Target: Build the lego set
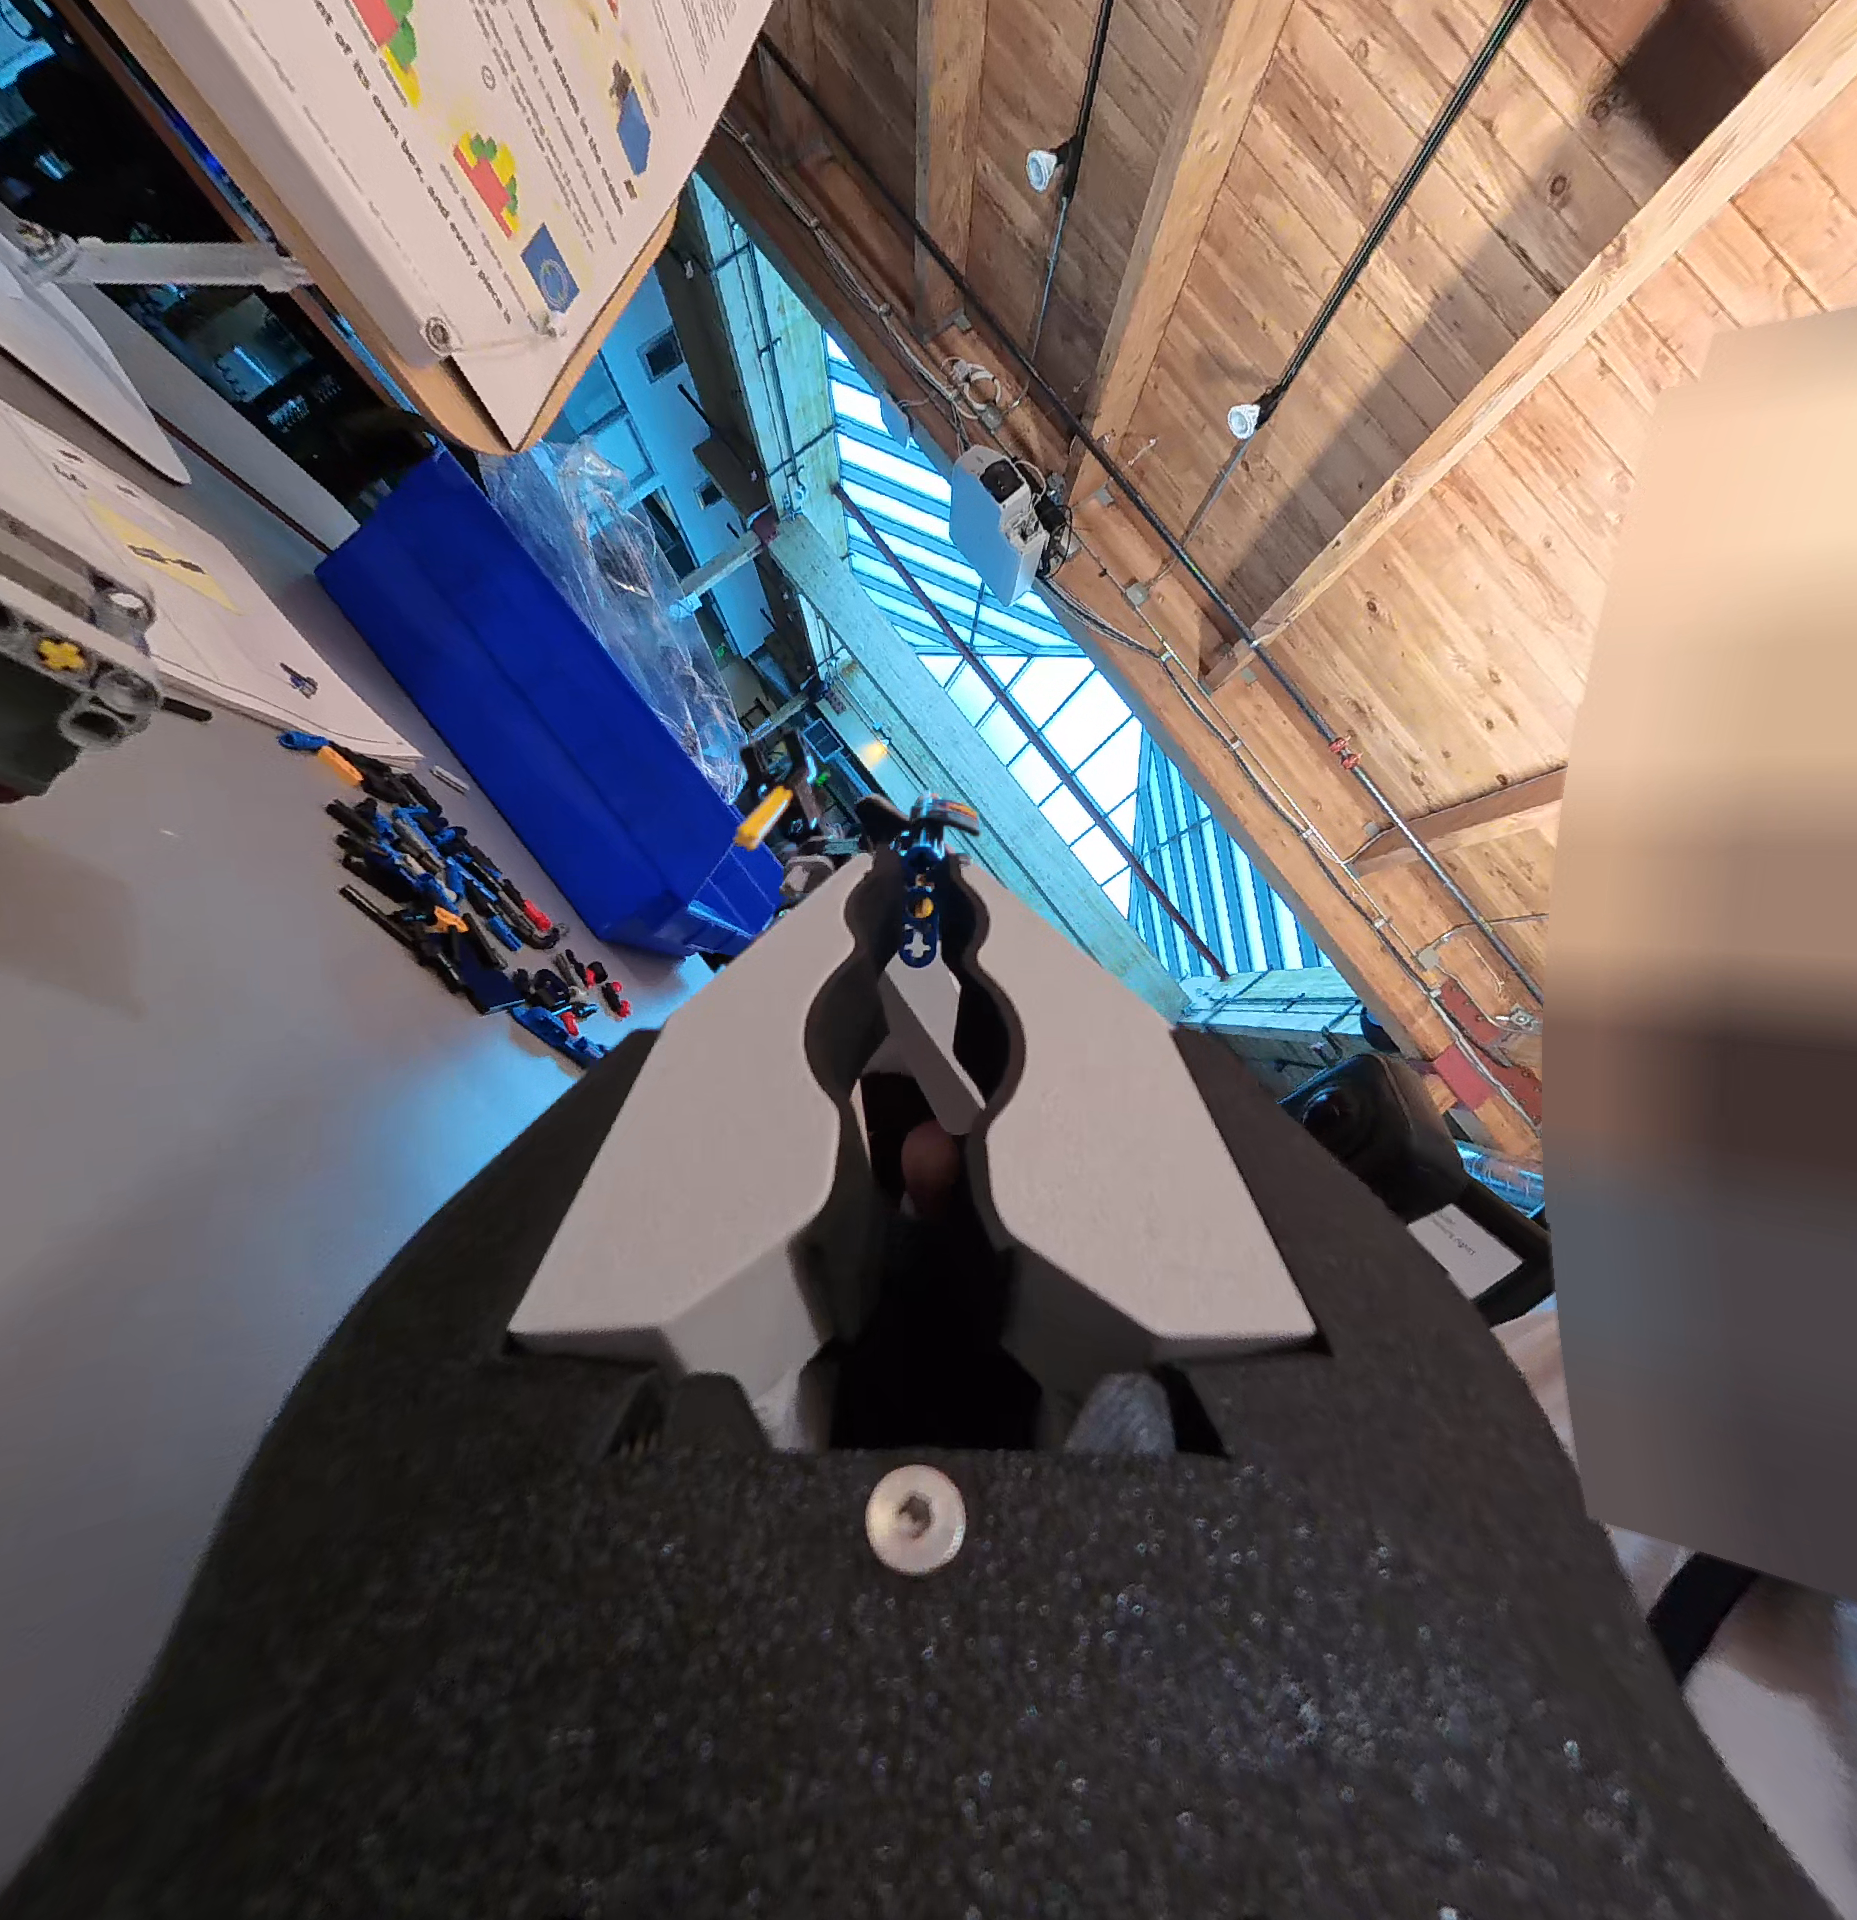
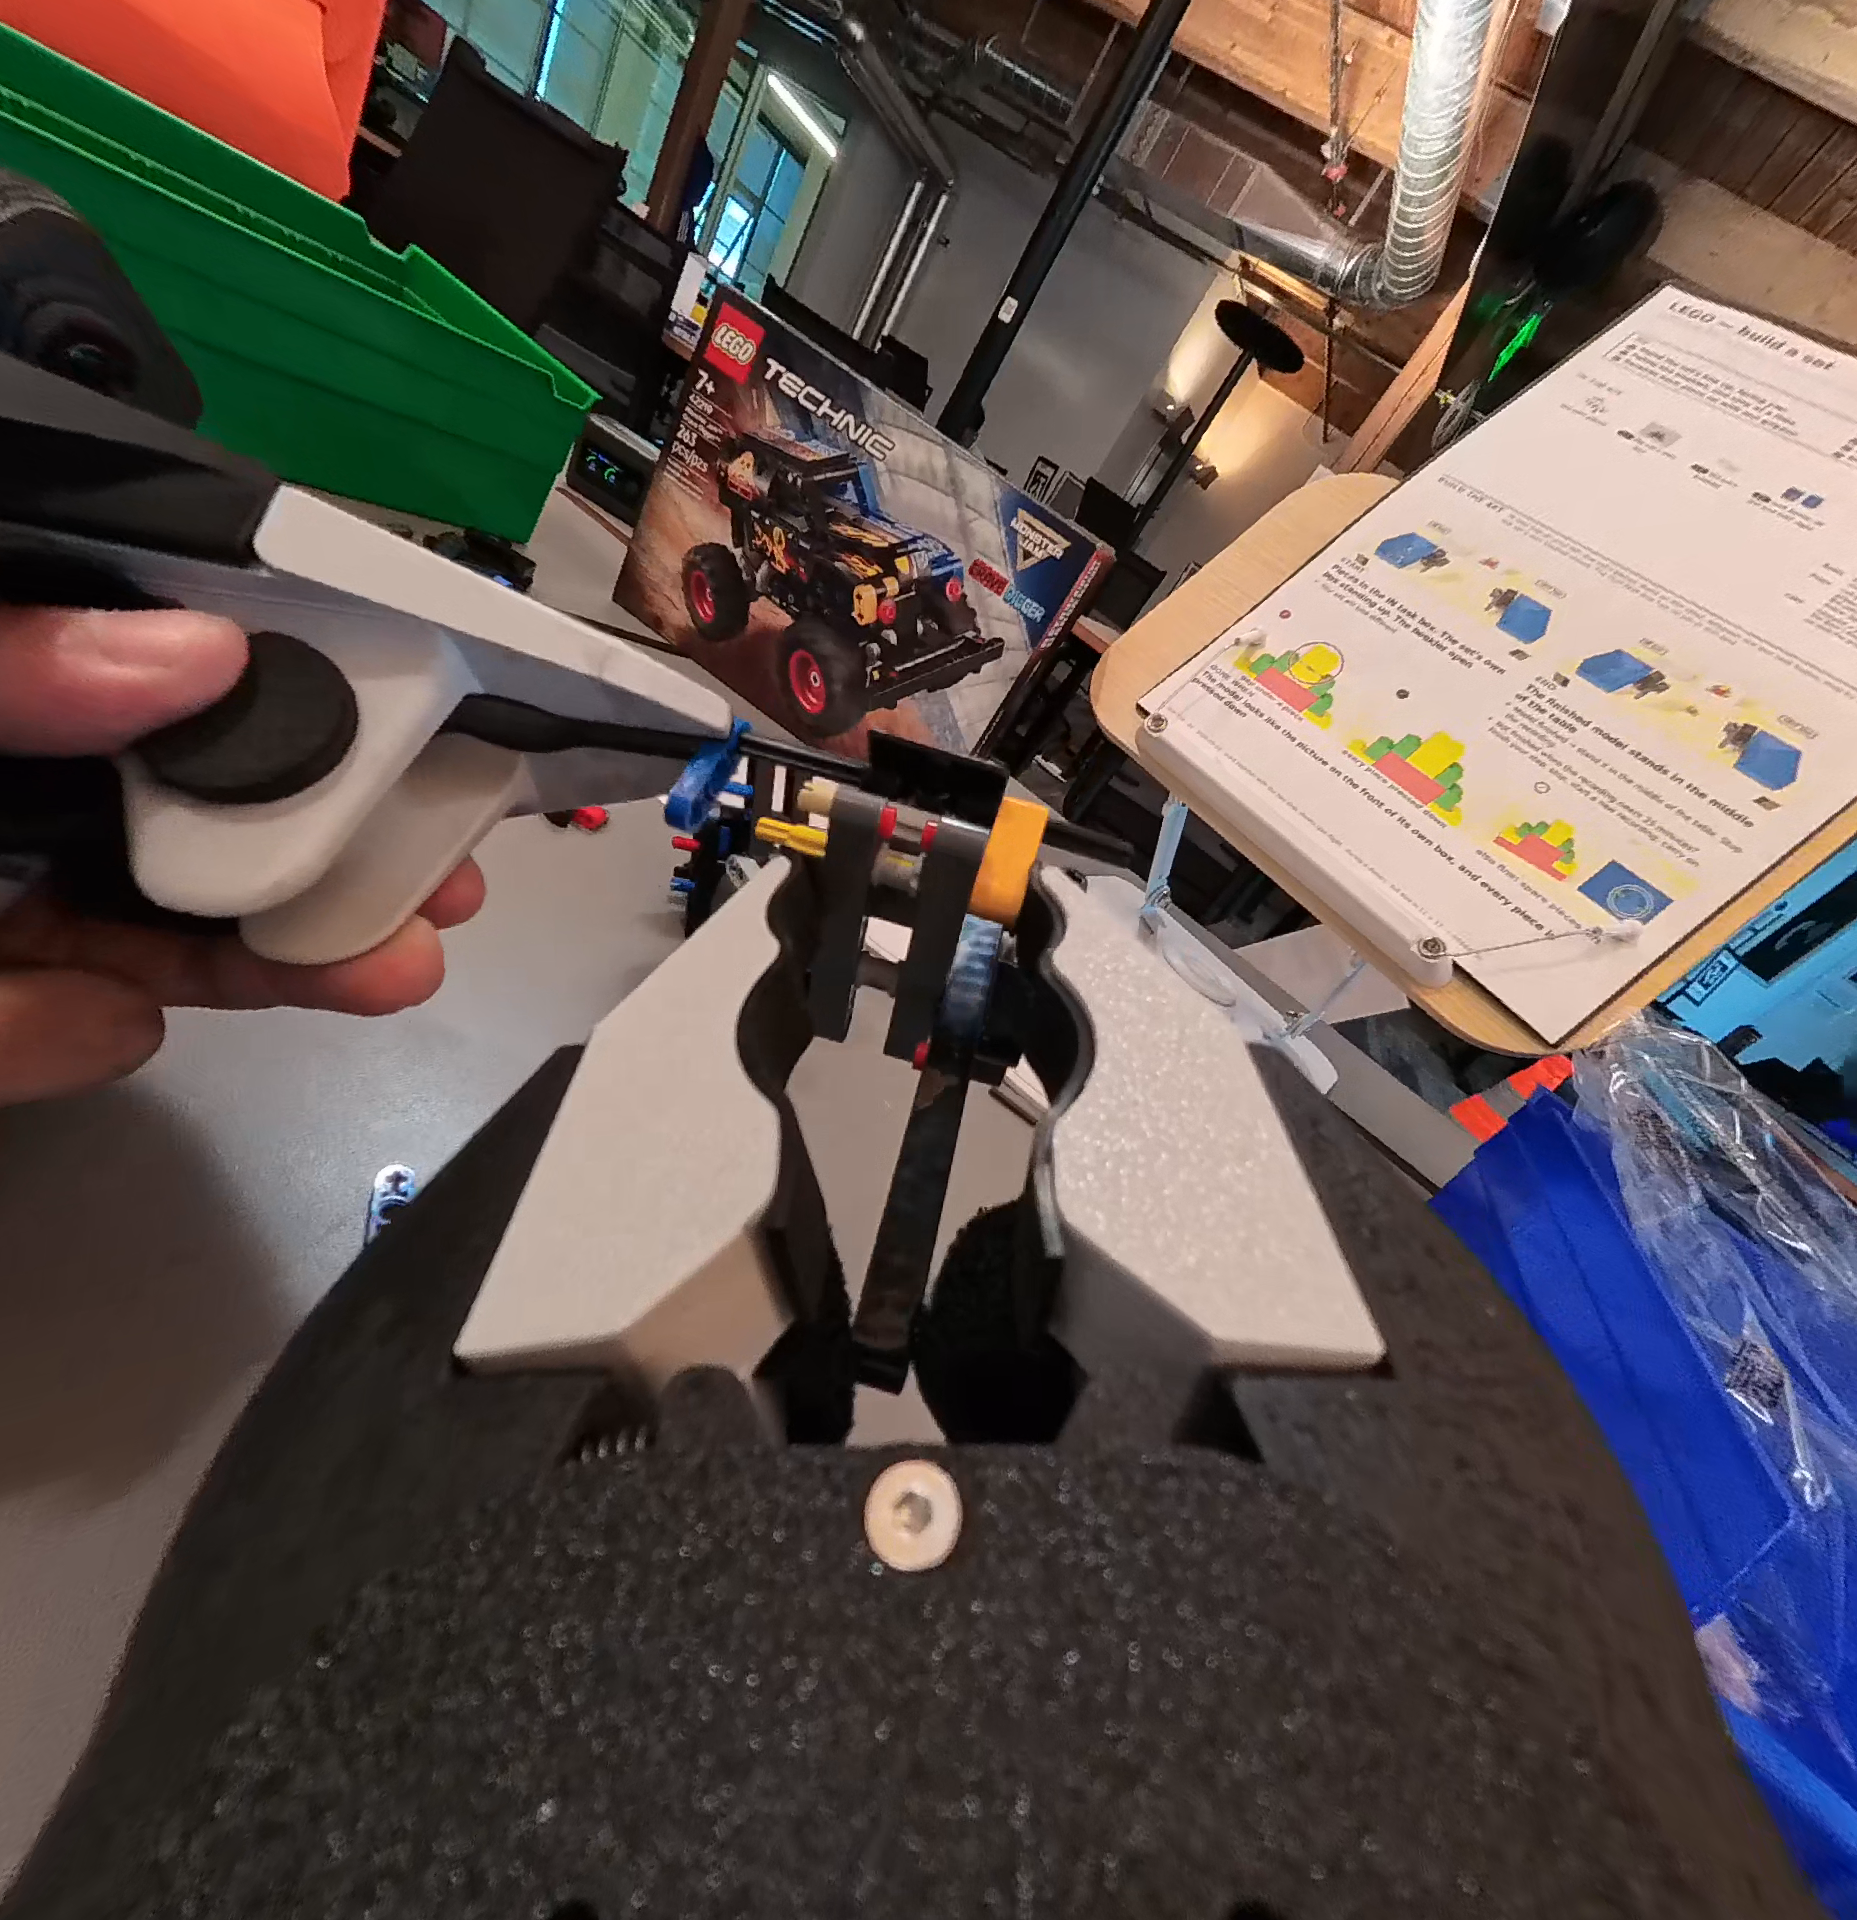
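Note:
My right gripper [image 2: 913, 883] is shut on a partly built Lego assembly [image 2: 882, 862] of dark grey beams, a yellow-orange block and a black axle, and holds it above the table. My left gripper [image 1: 916, 883] is shut on a small blue beam with holes [image 1: 916, 920]. In the right wrist view the left gripper [image 2: 721, 732] comes in from the left, held by a hand [image 2: 124, 675]. There it holds the blue beam [image 2: 700, 784] against the left end of the assembly's black axle. The assembly's top shows just beyond the blue beam in the left wrist view [image 1: 945, 816].
Several loose small Lego pieces [image 1: 456, 904] lie on the grey table [image 1: 176, 1039]. A blue bin with a plastic bag [image 1: 550, 707] stands behind them. The Lego box [image 2: 851, 582], a green bin [image 2: 280, 312] and an instruction board [image 2: 1526, 675] stand farther off. Spacing between my two grippers at the tips: around 4 cm.

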The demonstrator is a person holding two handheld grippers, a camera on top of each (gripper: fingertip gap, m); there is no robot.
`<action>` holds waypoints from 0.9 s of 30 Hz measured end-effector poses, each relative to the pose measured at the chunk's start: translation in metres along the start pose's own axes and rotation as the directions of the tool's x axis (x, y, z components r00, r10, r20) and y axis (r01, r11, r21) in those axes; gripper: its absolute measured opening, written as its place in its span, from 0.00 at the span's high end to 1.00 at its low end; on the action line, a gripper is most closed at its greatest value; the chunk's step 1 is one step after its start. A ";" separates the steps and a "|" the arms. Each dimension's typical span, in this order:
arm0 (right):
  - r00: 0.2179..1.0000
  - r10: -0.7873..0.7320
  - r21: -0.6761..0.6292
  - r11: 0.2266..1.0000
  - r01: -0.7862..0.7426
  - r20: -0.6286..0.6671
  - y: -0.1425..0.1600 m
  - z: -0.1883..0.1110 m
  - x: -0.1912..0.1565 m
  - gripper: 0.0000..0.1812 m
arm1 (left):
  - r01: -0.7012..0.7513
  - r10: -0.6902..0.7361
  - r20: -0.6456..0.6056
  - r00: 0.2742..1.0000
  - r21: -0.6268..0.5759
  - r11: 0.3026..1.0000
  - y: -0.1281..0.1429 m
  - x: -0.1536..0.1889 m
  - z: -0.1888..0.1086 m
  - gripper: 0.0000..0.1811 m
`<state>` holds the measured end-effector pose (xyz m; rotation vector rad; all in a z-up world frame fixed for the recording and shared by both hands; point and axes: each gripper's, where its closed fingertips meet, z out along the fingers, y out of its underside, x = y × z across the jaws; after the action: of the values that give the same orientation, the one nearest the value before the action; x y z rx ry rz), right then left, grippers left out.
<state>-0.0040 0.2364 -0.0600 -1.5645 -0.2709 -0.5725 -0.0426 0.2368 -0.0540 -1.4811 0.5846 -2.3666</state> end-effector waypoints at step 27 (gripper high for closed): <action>0.981 0.168 -0.033 0.986 -0.166 0.100 0.008 0.009 -0.015 0.72 | 0.061 -0.063 0.034 0.997 0.059 0.996 -0.016 -0.010 0.001 0.97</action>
<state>-0.0110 0.2470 -0.0749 -1.6252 -0.2079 -0.3666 -0.0373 0.2555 -0.0537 -1.5344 0.4635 -2.3761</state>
